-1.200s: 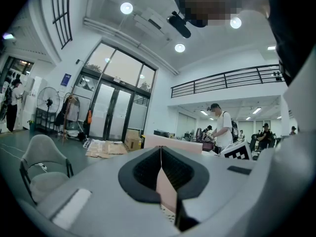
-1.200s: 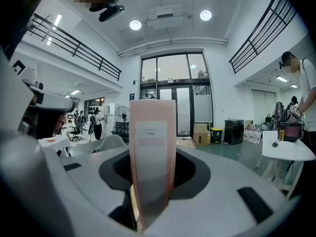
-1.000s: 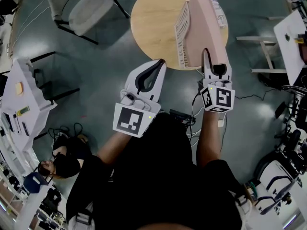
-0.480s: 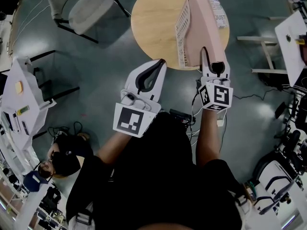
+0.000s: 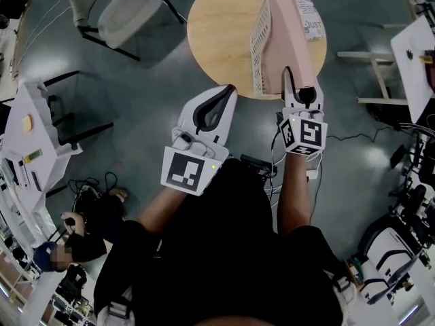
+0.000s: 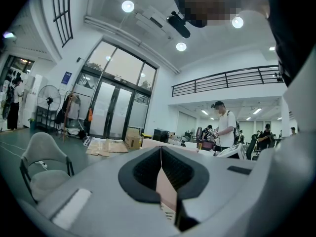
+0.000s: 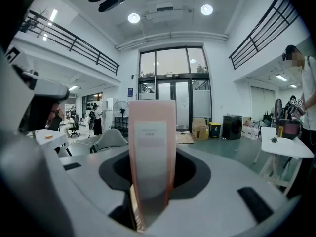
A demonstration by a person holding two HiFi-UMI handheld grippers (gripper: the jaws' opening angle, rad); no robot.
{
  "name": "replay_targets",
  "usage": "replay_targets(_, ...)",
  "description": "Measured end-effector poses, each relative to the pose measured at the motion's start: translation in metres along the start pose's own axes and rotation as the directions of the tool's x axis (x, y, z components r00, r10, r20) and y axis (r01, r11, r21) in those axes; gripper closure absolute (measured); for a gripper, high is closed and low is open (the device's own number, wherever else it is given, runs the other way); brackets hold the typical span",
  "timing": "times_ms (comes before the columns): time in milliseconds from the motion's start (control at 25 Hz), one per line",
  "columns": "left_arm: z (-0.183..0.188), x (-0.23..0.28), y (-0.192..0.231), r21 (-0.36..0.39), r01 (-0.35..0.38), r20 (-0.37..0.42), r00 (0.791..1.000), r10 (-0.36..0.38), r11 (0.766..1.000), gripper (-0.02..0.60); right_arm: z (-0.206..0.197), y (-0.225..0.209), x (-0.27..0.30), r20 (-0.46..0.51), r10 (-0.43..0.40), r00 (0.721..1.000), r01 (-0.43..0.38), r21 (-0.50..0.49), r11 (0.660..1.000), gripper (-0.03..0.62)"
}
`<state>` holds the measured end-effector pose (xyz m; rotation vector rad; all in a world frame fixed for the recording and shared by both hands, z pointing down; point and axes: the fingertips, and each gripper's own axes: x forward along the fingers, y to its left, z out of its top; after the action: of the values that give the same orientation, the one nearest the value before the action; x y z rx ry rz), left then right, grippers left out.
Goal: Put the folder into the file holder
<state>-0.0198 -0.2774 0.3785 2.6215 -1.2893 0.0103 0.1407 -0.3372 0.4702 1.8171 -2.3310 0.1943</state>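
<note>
Holding the pink folder [image 5: 289,39] by its near spine end, the right tool [image 5: 300,95] is clenched on it; the right gripper view shows the labelled spine pinched upright between both jaws. The folder stands on edge over the round worktop [image 5: 217,26], pressed alongside the white mesh file holder [image 5: 257,38]; can't tell whether its far end is already inside the holder or just beside the wall. A printed item [image 5: 311,15] sits at the far right of the folder. The left tool [image 5: 222,95] is clenched on nothing, tips together, hanging off the worktop's near edge, well apart from the holder. Judged step: feeding the folder into the slot. To do it well, keep the spine vertical and parallel to the mesh wall, push straight along the folder's length, and don't release until the bottom edge seats. The light holder could slide or tip, so bracing it with the left tool looks wise.
</note>
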Motion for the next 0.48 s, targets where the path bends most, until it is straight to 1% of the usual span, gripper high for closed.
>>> replay_targets(480, -0.003, 0.000, 0.002, -0.007, -0.003, -0.007, 1.000, 0.003, 1.000, 0.575, -0.016, 0.002, 0.006, -0.026, -0.002, 1.000, 0.002, -0.003, 1.000, 0.451)
